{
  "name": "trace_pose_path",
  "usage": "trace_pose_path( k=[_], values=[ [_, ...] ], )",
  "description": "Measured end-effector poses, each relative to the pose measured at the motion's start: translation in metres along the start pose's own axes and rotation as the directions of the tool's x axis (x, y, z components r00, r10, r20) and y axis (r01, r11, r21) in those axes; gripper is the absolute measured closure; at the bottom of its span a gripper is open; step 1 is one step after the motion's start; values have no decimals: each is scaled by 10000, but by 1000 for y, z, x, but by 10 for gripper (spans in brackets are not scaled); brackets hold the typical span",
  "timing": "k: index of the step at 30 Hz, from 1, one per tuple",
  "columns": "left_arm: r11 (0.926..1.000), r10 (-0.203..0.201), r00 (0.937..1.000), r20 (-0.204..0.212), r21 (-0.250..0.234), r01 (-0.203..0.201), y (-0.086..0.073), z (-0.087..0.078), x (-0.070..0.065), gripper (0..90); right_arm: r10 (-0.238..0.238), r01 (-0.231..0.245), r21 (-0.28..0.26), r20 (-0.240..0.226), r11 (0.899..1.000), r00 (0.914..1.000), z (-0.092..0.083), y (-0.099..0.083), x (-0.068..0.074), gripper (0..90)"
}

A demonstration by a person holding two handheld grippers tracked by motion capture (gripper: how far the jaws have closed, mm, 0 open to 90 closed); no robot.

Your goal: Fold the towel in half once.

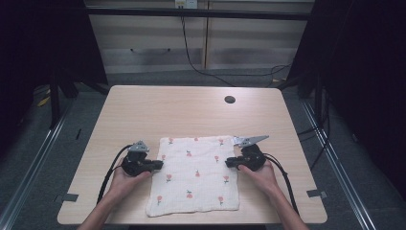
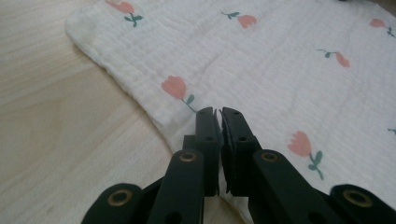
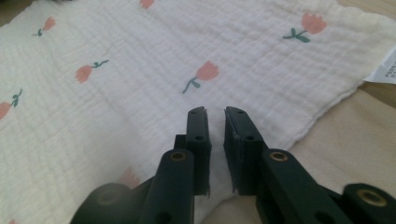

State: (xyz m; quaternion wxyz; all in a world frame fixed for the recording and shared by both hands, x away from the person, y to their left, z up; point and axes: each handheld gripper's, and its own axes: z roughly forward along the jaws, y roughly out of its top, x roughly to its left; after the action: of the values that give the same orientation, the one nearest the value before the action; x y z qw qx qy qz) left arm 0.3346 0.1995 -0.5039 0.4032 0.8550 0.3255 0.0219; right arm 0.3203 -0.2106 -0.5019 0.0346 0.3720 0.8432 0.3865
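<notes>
The left gripper (image 1: 154, 165) has its jaws clamped together on the cloth's (image 1: 196, 175) left edge; the cloth lies flat mid-counter (image 1: 143, 110); the right gripper (image 1: 230, 162), jaws slightly apart over the right edge, grips nothing yet, likely preparing a two-sided lift or fold

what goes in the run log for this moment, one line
left gripper: shut at cloth left edge | right gripper: jaws slightly apart over right edge | cloth: flat on table
</notes>
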Motion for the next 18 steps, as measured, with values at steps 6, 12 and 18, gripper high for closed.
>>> trace_pose_path(
  k=[6,12,18],
  values=[
    [9999,-77,10000,34,-116,77,0,1,2,873,482,-456,-896,276,9949,9985,-4,12,-18,731],
    [9994,-198,9998,4,-275,198,-1,1,7,873,787,-660,-1183,1062,9908,9912,1,40,-47,676],
    [9994,-201,9998,-31,-294,200,-1,1,7,871,870,-783,-679,1351,9946,9870,15,52,-66,649]
  ],
)
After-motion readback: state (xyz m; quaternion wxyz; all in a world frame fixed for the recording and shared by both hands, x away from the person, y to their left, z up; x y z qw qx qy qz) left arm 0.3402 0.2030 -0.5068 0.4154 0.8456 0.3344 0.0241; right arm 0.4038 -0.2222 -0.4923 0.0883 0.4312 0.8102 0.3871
